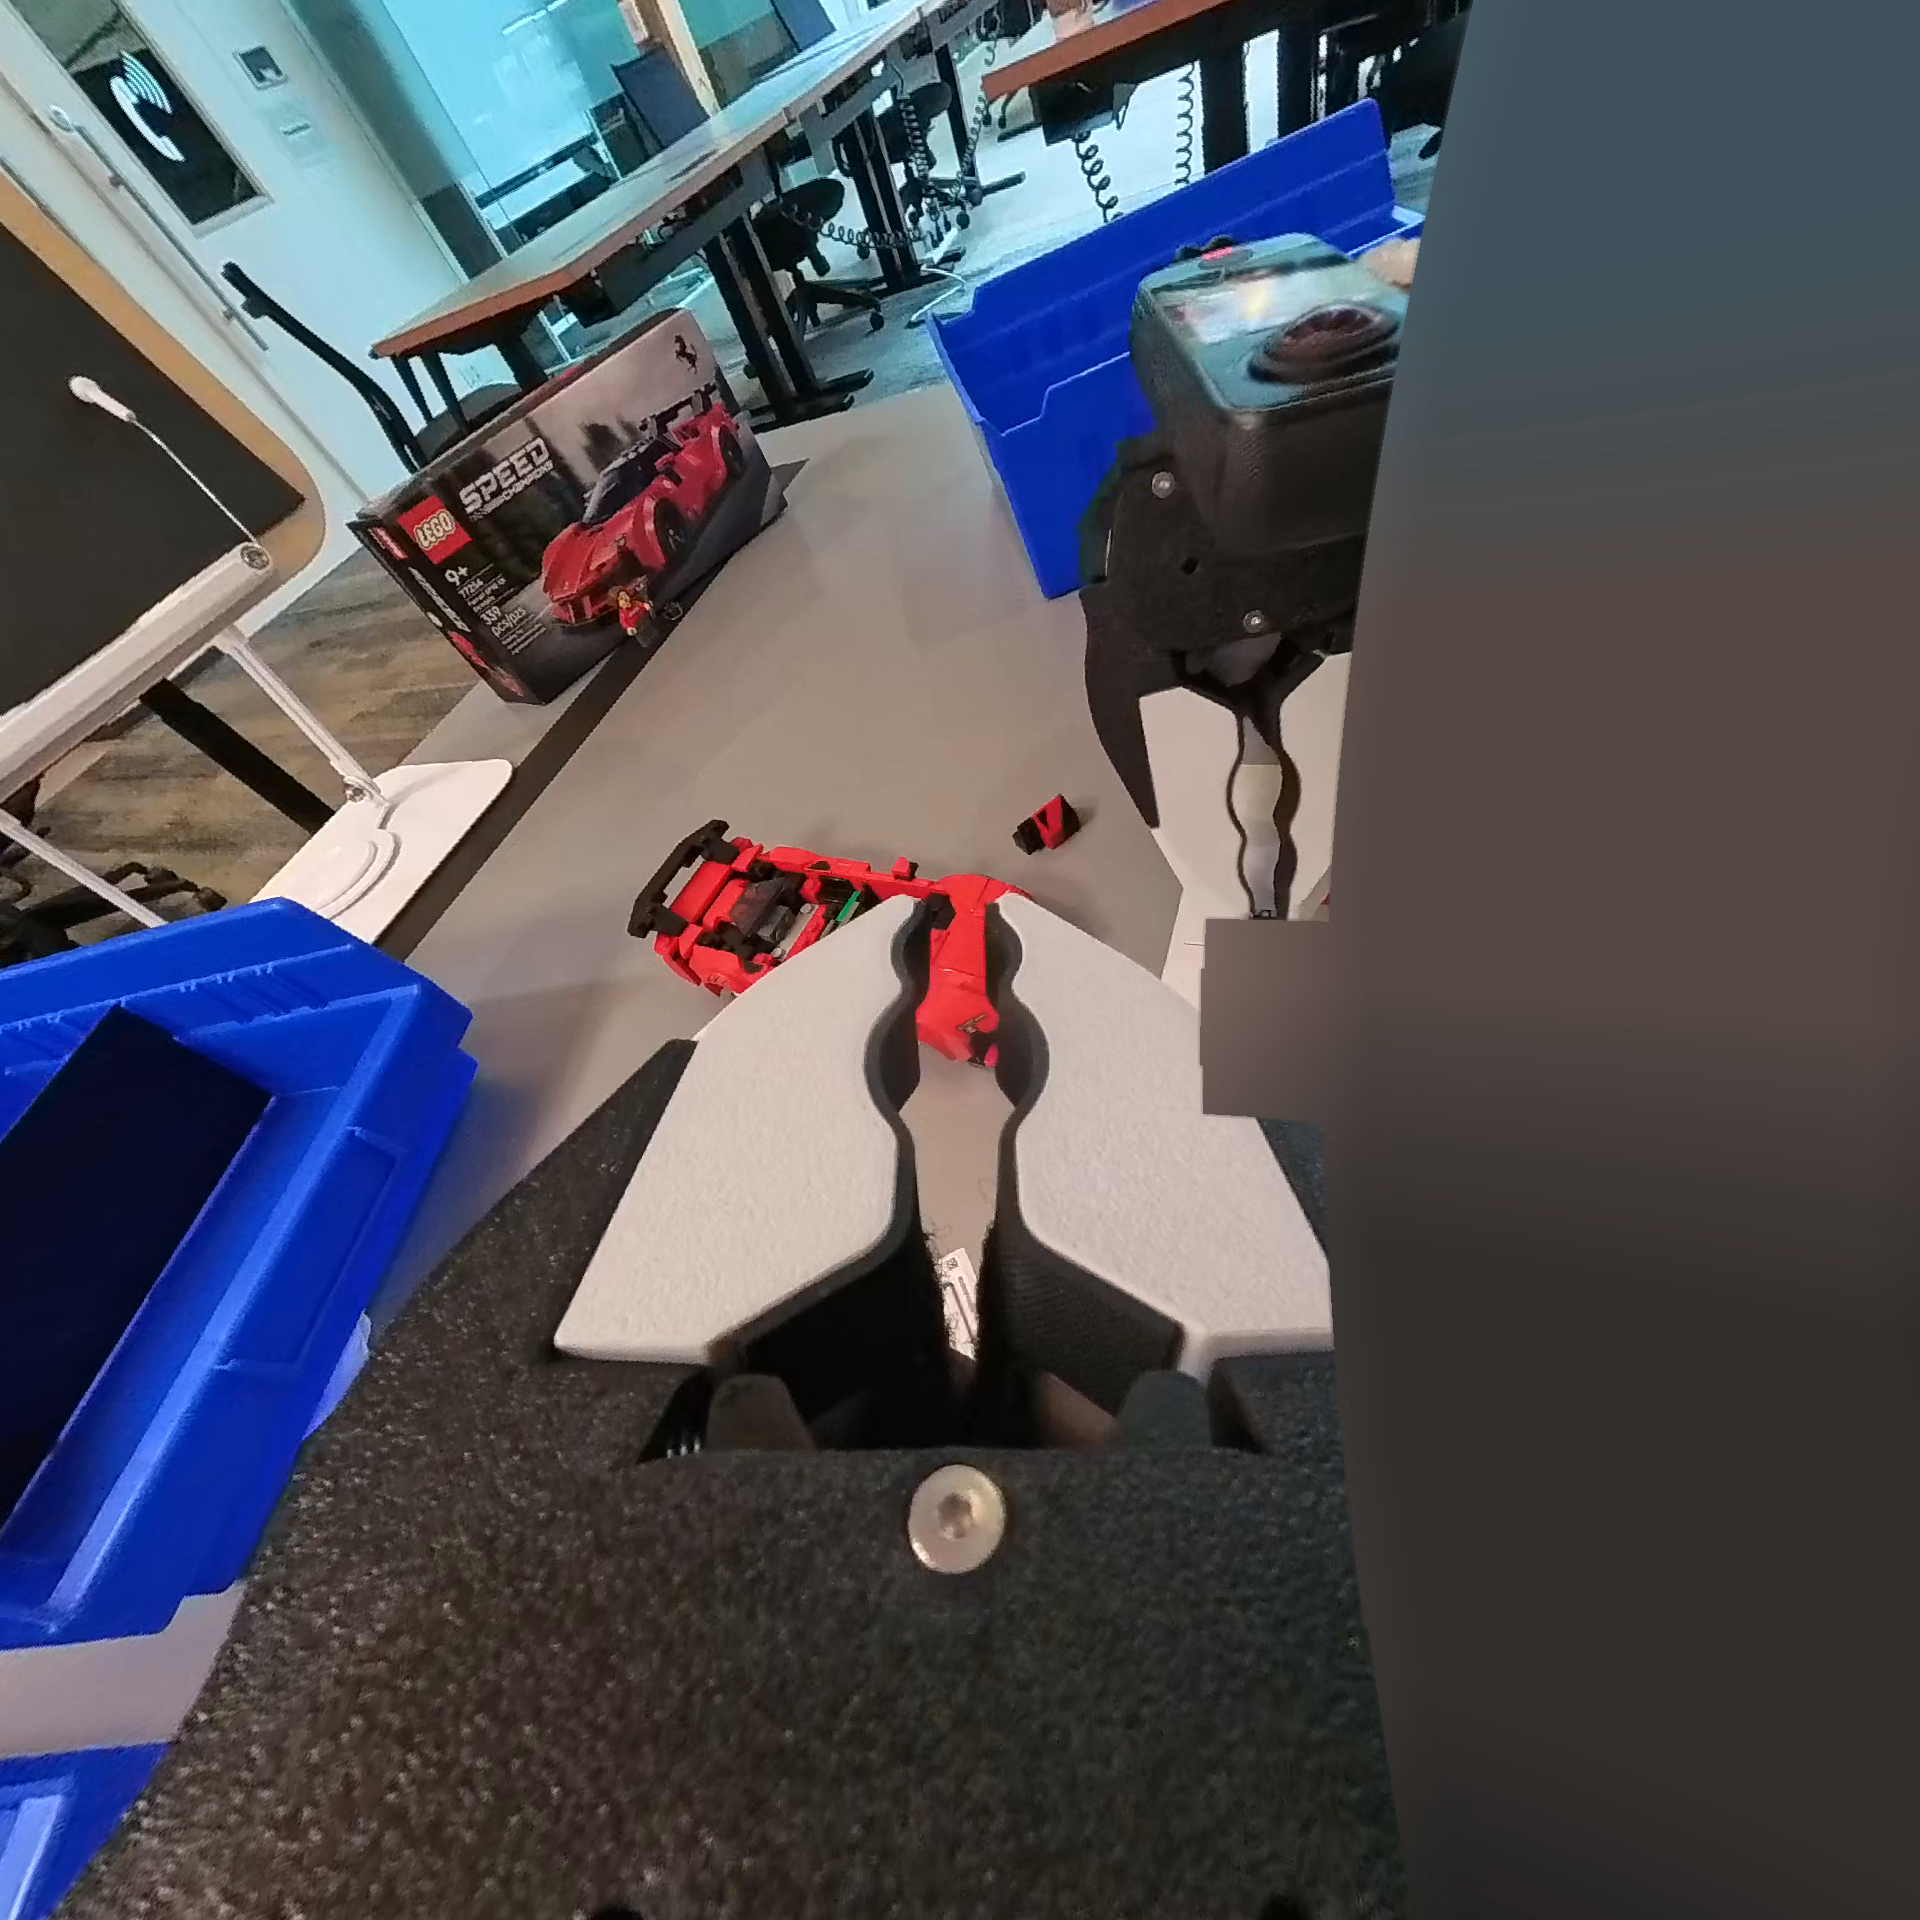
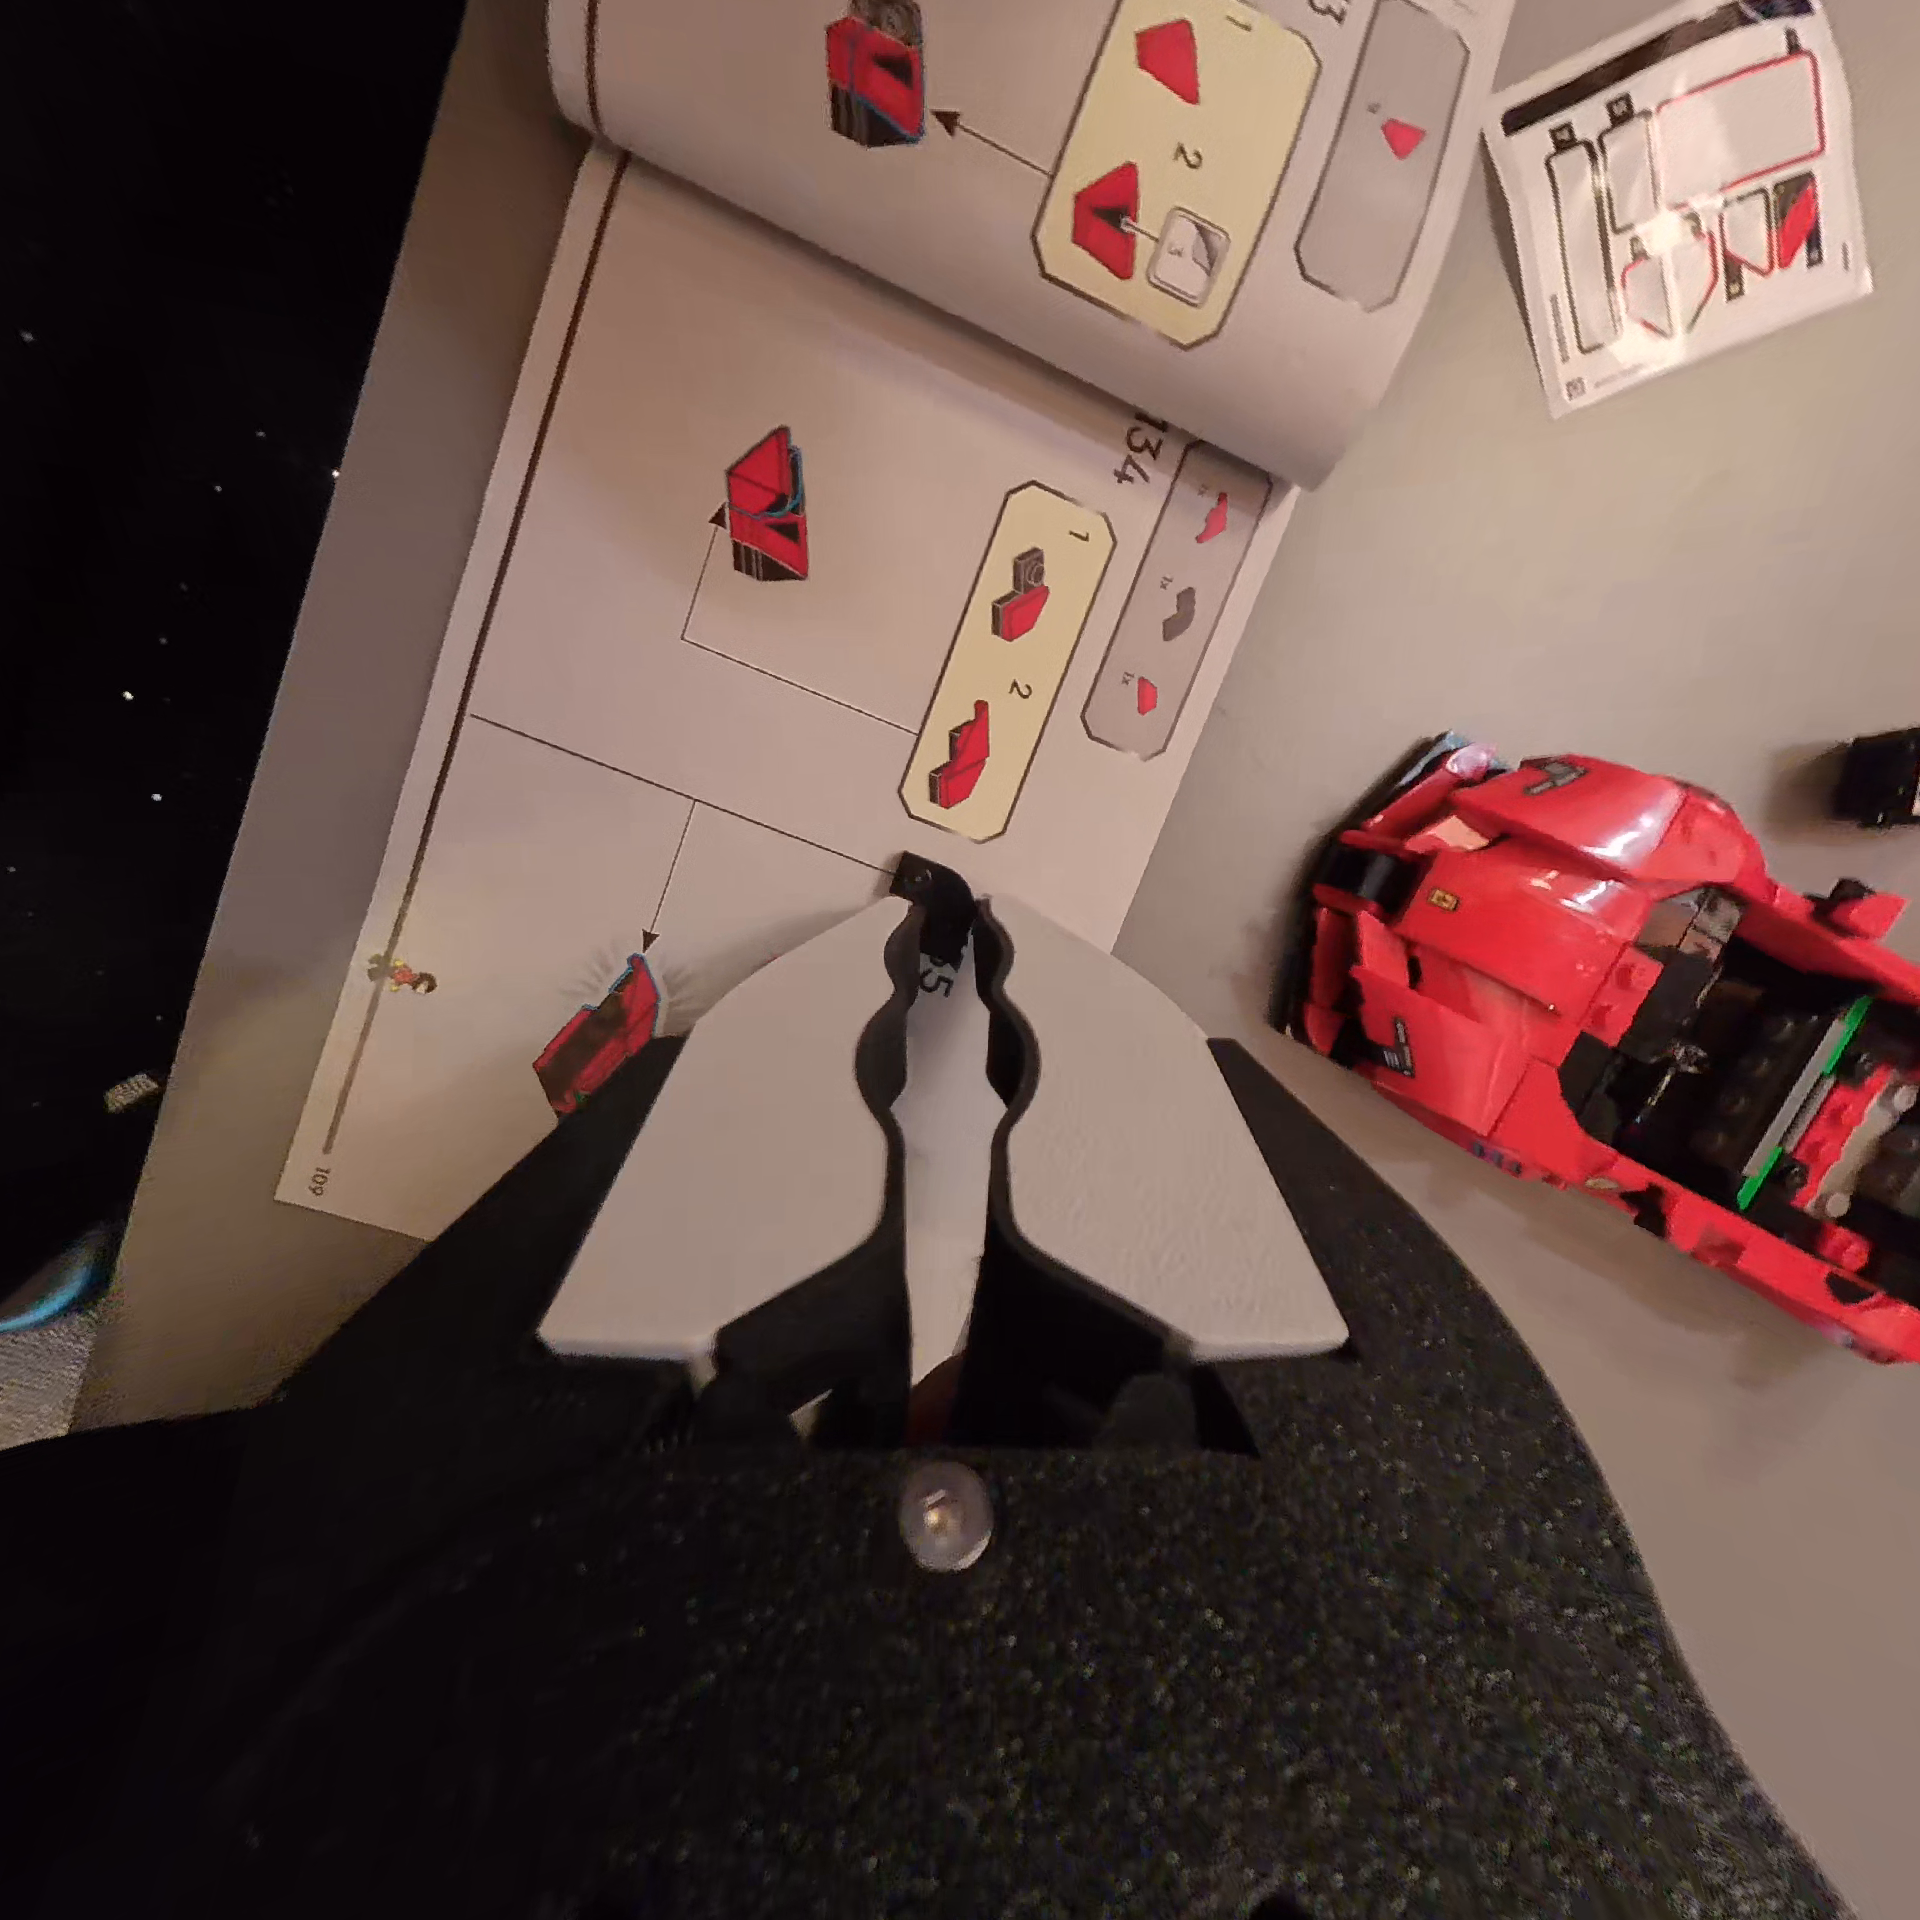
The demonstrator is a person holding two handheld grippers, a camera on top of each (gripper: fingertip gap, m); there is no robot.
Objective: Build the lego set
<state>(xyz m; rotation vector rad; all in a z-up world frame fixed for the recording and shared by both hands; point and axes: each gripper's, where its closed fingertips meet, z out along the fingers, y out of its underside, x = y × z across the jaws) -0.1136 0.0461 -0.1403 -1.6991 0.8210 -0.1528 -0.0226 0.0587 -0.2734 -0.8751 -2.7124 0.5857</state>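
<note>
On the bench, mid-build: car body mostly assembled, small sub-assembly in progress.

Left wrist view: left tongs (image 1: 954,914) nearly closed, tips over the red car (image 1: 821,925) nose; whether they pinch it or just hover above, can't tell. Car lies mid-bench, cabin open, so roof and cockpit parts look left to do. A loose red-and-black piece (image 1: 1047,825) sits just beyond the car. Set box (image 1: 582,509) stands at the far left edge, blue bins (image 1: 208,1195) at the near left and far right. Right tongs (image 1: 1262,909) point down over the booklet.

Right wrist view: right tongs (image 2: 943,914) closed on a small black brick (image 2: 931,891), held over the open instruction booklet (image 2: 810,582) near the bench edge. Car off to the right, well apart. Sticker sheet (image 2: 1678,197) at the far side. Judging by the open page, the black brick needs its red mate next.
</note>
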